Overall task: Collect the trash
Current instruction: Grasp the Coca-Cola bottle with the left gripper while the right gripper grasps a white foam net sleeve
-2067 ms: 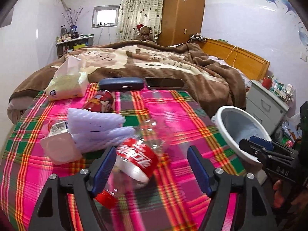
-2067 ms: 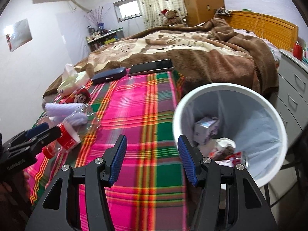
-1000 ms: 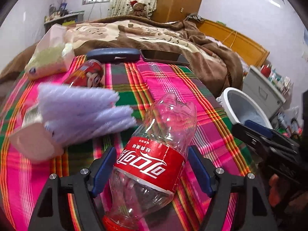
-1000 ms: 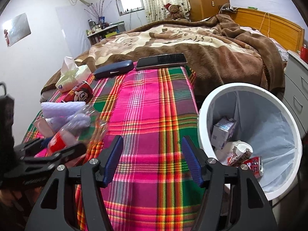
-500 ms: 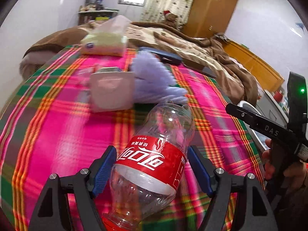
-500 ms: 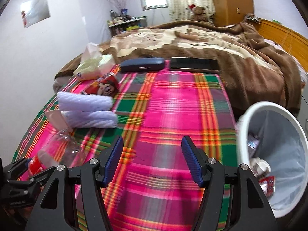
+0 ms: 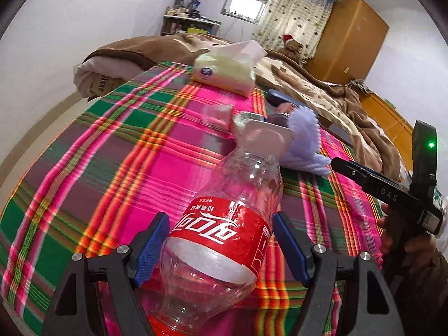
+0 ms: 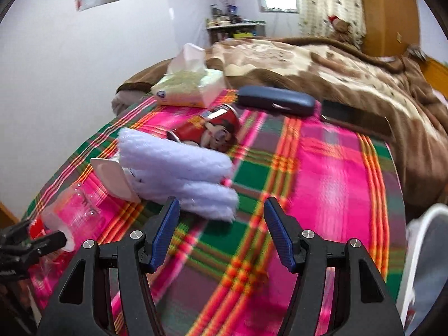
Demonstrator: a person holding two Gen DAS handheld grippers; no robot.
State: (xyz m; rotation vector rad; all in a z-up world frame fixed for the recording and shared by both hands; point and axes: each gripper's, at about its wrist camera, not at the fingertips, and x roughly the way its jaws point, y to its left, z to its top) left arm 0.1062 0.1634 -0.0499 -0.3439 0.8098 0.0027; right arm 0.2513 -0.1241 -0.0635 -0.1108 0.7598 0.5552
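My left gripper [image 7: 221,245] has its jaws closed on an empty clear plastic bottle [image 7: 224,240], gripped at the red label and held above the plaid cloth [image 7: 117,151] on the bed, cap end toward the camera. My right gripper [image 8: 221,233] hangs over the same cloth with jaws wide apart and nothing between them. Just ahead of it lie a lilac foam sleeve [image 8: 179,173], a red can [image 8: 210,130] on its side, a tissue pack [image 8: 190,88] and a dark blue case [image 8: 275,100]. The white bin [image 8: 420,254] shows at the right edge.
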